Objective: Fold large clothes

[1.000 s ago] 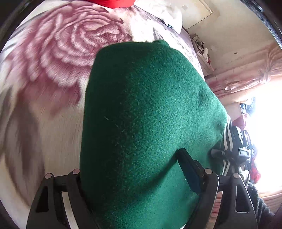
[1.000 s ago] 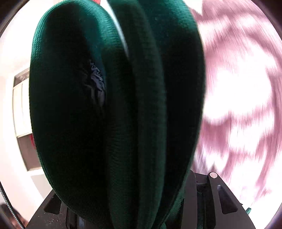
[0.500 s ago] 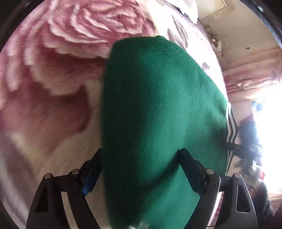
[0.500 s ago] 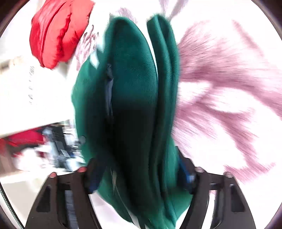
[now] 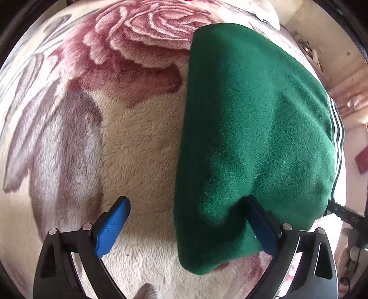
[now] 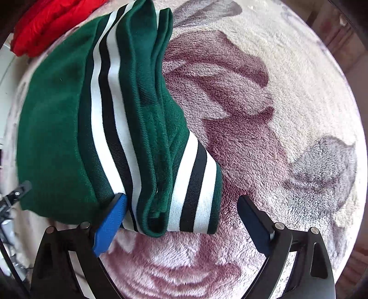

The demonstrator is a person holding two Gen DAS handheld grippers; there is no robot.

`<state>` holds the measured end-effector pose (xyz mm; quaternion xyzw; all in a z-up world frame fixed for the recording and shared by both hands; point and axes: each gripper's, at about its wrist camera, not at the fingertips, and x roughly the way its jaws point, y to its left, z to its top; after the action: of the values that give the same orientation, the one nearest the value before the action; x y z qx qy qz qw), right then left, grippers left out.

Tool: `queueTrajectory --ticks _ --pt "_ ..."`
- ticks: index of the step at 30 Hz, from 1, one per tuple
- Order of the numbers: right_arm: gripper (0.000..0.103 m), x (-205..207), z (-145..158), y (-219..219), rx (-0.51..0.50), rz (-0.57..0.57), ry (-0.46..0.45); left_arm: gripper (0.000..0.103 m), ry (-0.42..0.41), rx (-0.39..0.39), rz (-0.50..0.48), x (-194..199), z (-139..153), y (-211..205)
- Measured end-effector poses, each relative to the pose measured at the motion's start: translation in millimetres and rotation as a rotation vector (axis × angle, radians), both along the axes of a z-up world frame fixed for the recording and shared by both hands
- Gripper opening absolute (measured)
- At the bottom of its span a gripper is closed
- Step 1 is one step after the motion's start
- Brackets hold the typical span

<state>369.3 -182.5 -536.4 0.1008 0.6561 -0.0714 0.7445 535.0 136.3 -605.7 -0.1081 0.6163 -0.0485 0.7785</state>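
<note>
We see the folded green garment [image 5: 253, 128] lying on the rose-print blanket [image 5: 128, 142]. Left gripper [image 5: 187, 220] spread wide, its right finger against the fabric edge. Right gripper [image 6: 181, 216] spread too, straddling the striped cuff [image 6: 195, 191]. Red cloth [image 6: 46, 20] beyond.

A home bedroom; plush rose-print blanket [image 5: 138, 142]; pink curtains [image 5: 349, 103]; red garment [image 6: 46, 25] nearby

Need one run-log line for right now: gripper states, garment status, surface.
left gripper: open | right gripper: open | green garment: folded, lying on floral blanket, released | red garment: beyond it
</note>
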Motion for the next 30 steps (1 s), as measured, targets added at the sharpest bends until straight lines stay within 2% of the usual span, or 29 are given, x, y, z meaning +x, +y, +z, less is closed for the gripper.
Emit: queueTrajectory --ticks 3,4,7,9,11,15,19,21,26,30 --pt "0.100 10.9 6.9 17.7 -0.082 -0.022 0.004 0.101 -0.015 0.057 0.003 -7.2 17.2 -4.3" --pt "0.100 29.3 12.1 42.3 -0.113 -0.023 -0.002 0.101 -0.047 0.106 -0.001 -12.9 32.2 -8.5" --pt "0.101 24.7 51.5 77.3 -0.211 0.008 -0.052 0.101 -0.156 0.214 -0.006 -35.9 79.6 -19.5" --pt "0.101 4.9 81.1 78.3 -0.268 0.017 -0.074 0.101 -0.185 0.233 -0.016 -49.5 110.8 -30.0" --pt "0.102 -10.0 109.9 85.3 -0.283 0.000 -0.112 0.101 -0.207 0.237 -0.024 -62.5 139.8 -38.2" --pt "0.102 -60.3 198.1 102.2 -0.302 -0.033 -0.186 0.102 -0.268 0.273 -0.033 -100.8 208.6 -53.1" --pt "0.102 -123.5 298.7 124.2 -0.322 -0.055 -0.240 0.102 -0.314 0.241 -0.020 -137.0 278.5 -62.2" --pt "0.102 -141.0 331.3 128.6 -0.331 -0.065 -0.261 0.102 -0.334 0.224 -0.016 -155.0 309.6 -66.4" --pt "0.102 -199.5 428.0 150.4 -0.349 -0.058 -0.325 0.102 -0.390 0.216 -0.027 -202.5 377.5 -76.0" --pt "0.102 -242.3 503.4 163.0 -0.373 -0.049 -0.375 0.102 -0.403 0.220 -0.030 -237.2 413.9 -81.6"
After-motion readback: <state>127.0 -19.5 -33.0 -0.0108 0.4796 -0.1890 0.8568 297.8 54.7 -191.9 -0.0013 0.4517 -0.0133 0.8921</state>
